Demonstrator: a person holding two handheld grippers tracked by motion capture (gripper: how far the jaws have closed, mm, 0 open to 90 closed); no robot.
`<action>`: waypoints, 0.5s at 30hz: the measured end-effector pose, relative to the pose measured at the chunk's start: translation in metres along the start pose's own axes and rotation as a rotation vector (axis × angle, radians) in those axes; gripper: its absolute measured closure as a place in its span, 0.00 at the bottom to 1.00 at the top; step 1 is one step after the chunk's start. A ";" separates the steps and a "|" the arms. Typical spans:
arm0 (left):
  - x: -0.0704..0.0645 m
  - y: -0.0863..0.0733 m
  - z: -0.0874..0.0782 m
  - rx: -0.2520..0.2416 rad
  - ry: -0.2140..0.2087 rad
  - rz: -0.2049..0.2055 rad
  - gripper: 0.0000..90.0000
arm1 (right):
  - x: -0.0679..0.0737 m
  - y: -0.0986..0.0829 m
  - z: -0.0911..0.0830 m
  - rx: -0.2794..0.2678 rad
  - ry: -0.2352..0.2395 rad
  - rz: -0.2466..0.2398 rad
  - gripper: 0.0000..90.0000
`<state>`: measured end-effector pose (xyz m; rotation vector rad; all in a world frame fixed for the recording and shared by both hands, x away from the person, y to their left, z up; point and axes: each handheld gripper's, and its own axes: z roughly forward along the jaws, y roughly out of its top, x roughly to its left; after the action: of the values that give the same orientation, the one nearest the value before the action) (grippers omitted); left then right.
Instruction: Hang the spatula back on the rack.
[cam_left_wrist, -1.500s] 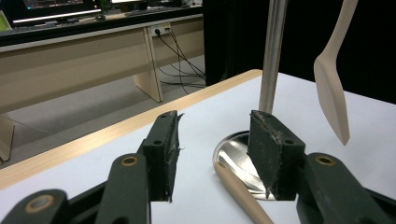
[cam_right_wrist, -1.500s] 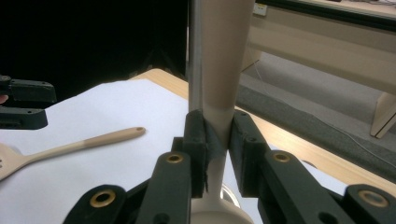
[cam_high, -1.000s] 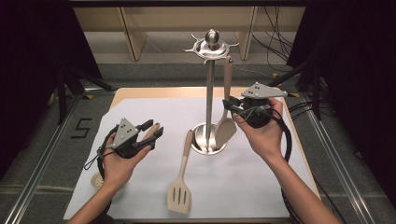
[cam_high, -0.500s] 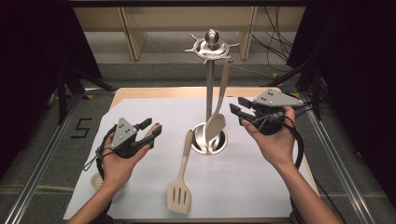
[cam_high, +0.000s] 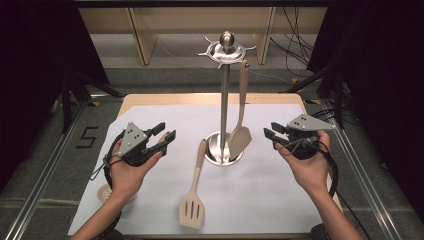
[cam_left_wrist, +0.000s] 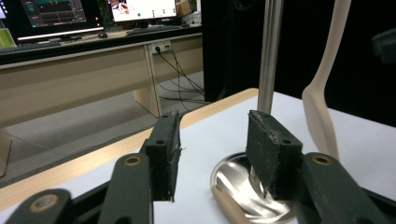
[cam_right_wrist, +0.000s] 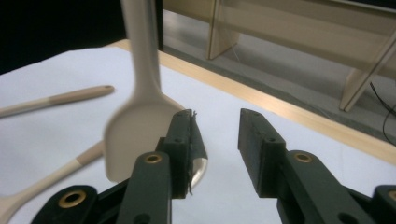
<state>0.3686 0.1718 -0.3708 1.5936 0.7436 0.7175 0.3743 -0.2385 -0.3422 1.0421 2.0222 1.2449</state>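
Observation:
A metal utensil stand (cam_high: 223, 100) rises from a round base in the middle of the white sheet (cam_high: 280, 200). A beige spoon (cam_high: 241, 135) hangs from one of its top hooks. A beige slotted spatula (cam_high: 192, 207) lies flat in front of the base. My left gripper (cam_high: 167, 131) is held open and empty left of the stand, its jaws (cam_left_wrist: 212, 154) facing the pole (cam_left_wrist: 270, 51). My right gripper (cam_high: 270, 129) stands open and empty to the right of the spoon (cam_right_wrist: 135, 135), a short gap away.
Another beige utensil (cam_high: 104, 192) lies partly hidden under the left hand. The wooden table edge (cam_high: 210, 98) runs along the back, with shelving and cables beyond. Metal rails (cam_high: 40, 185) flank the table.
My right gripper has drawn back to the right and down from the hanging spoon, which it was at one second ago; the spoon now hangs free. The left gripper has hardly moved.

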 end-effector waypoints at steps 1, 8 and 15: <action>-0.001 0.001 0.001 -0.002 -0.007 -0.003 0.62 | -0.003 -0.003 -0.001 0.009 -0.004 0.015 0.75; -0.005 0.007 0.005 -0.002 -0.027 -0.007 0.68 | -0.015 -0.014 -0.005 0.038 -0.033 0.052 0.79; -0.008 0.012 0.002 -0.013 -0.037 -0.007 0.71 | -0.023 -0.016 -0.015 0.017 -0.070 0.076 0.79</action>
<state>0.3664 0.1633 -0.3600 1.5875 0.7157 0.6845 0.3700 -0.2693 -0.3495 1.1647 1.9600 1.2141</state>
